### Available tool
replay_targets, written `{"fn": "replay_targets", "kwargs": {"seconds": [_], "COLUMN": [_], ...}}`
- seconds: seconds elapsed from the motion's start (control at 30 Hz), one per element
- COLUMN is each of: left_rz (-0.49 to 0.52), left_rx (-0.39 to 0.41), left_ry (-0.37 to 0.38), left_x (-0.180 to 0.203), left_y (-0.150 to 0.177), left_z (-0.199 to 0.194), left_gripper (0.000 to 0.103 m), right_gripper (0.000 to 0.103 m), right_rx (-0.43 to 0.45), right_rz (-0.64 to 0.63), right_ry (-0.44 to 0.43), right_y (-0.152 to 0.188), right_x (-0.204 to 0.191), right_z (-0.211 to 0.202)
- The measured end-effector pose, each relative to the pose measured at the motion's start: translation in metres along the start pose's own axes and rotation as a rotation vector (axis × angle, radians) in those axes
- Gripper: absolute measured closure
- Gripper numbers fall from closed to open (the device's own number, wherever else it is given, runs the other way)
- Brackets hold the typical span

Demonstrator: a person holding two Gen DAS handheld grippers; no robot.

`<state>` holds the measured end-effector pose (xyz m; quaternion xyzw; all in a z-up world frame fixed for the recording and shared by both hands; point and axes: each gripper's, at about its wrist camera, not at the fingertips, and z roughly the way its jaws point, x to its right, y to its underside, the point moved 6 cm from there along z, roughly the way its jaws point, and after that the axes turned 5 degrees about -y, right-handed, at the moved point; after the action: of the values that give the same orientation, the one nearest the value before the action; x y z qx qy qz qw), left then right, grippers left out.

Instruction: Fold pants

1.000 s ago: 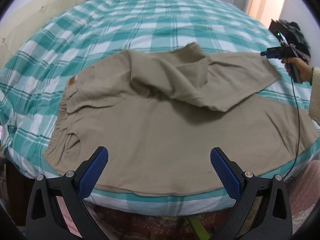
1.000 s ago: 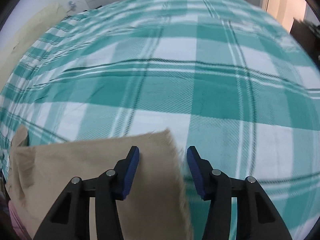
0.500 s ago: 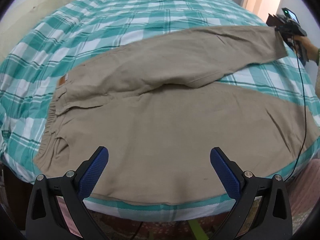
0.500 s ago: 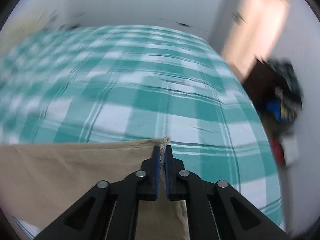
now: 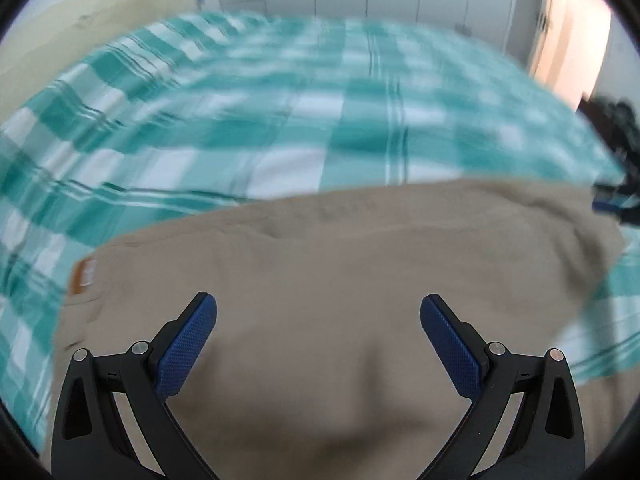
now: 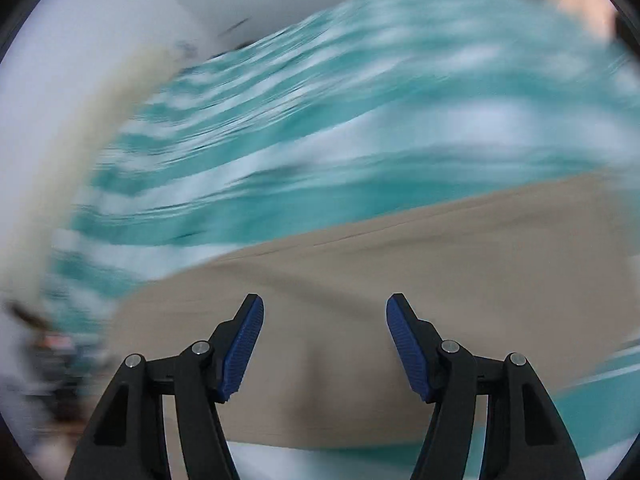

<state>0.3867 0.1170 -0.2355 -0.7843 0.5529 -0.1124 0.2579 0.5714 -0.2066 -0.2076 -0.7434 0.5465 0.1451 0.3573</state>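
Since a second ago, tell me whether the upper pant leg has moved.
Yes. The upper pant leg, earlier folded back over the pants, now lies stretched straight across the checked bedspread.

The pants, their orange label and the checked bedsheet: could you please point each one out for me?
pants [image 5: 340, 280]: left wrist view, on the flat tan cloth ahead of the tool.
orange label [image 5: 83, 277]: left wrist view, on the label's face at the pants' left edge.
checked bedsheet [image 5: 280, 128]: left wrist view, on bare cloth beyond the pants.
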Motion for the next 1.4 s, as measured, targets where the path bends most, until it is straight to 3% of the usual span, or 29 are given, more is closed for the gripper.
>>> {"fn": "replay_targets", "kwargs": {"seconds": [0.07,0.1,0.13,0.17,0.2,0.27,0.33,0.4,0.43,0.5,0.57,0.6,0.7,0.73,0.83,0.9,0.97,1.03,1.1,1.2,1.27,1.3,1.4], "left_rz": [0.117,0.184,0.215,0.228,0.219,0.218,0.229,0.215,0.211,0.212,0.255,0.305,0.366,0.357,0.318,0.330,0.386,0.424,0.416,0.349,0.303,0.259,0.183], "left_rx": [-0.137,-0.157,-0.112,-0.084,-0.106,-0.132,-0.116,-0.092,-0.079,-0.058,-0.093,-0.124,-0.090,-0.081,-0.054,-0.037,-0.053,-0.073,-0.085,-0.110,-0.134,-0.157,-0.181], "left_ry": [-0.013,-0.010,0.005,0.025,0.056,0.080,0.066,0.039,0.044,0.089,0.108,0.111,0.061,0.086,0.151,0.174,0.149,0.107,0.087,0.068,0.057,0.065,0.045], "left_x": [0.014,0.017,0.017,0.014,0.009,0.003,0.001,0.002,0.004,0.012,0.020,0.026,0.026,0.026,0.034,0.048,0.056,0.056,0.043,0.006,-0.016,-0.032,-0.061], "left_y": [0.028,0.046,0.055,0.059,0.062,0.065,0.066,0.065,0.066,0.076,0.094,0.107,0.130,0.135,0.142,0.154,0.164,0.179,0.191,0.201,0.209,0.212,0.215], "left_z": [0.041,0.051,0.048,0.043,0.040,0.037,0.032,0.020,0.012,-0.003,-0.008,-0.009,-0.031,-0.044,-0.072,-0.083,-0.079,-0.076,-0.078,-0.086,-0.082,-0.078,-0.072], "left_gripper": [0.006,0.006,0.006,0.006,0.006,0.004,0.004,0.005,0.005,0.005,0.003,0.004,0.004,0.004,0.004,0.003,0.003,0.004,0.004,0.003,0.001,0.001,0.001], "right_gripper": [0.039,0.040,0.041,0.042,0.055,0.058,0.048,0.043,0.041,0.033,0.032,0.033,0.033,0.033,0.026,0.023,0.023,0.023,0.025,0.034,0.035,0.030,0.028], "right_rx": [-0.095,-0.135,-0.149,-0.120,-0.074,0.095,0.163,0.133,0.080,0.002,-0.092,-0.126,0.003,0.039,0.078,0.028,-0.054,-0.128,-0.199,-0.165,-0.132,-0.102,-0.064], "right_rz": [0.030,0.015,-0.009,-0.034,-0.006,0.176,0.200,0.110,0.040,-0.090,-0.176,-0.171,-0.116,-0.112,-0.187,-0.232,-0.247,-0.259,-0.261,-0.201,-0.099,-0.036,0.149], "right_ry": [-0.115,-0.105,-0.048,0.092,0.185,0.280,0.320,0.266,0.216,0.213,0.368,0.493,0.664,0.682,0.534,0.383,0.236,0.181,0.185,0.201,0.242,0.273,0.559], "right_y": [0.004,0.003,-0.001,-0.015,-0.027,-0.053,-0.061,-0.056,-0.044,-0.015,0.021,0.037,0.057,0.064,0.106,0.153,0.208,0.254,0.300,0.328,0.327,0.327,0.340], "right_x": [-0.030,-0.034,-0.031,-0.010,0.011,0.063,0.077,0.067,0.057,0.051,0.076,0.104,0.130,0.123,0.061,0.012,-0.030,-0.051,-0.060,-0.036,-0.005,0.019,0.121], "right_z": [0.052,0.073,0.088,0.100,0.099,0.070,0.045,0.029,0.025,0.019,0.013,0.002,-0.062,-0.078,-0.103,-0.090,-0.065,-0.043,-0.027,-0.058,-0.098,-0.123,-0.204]}}
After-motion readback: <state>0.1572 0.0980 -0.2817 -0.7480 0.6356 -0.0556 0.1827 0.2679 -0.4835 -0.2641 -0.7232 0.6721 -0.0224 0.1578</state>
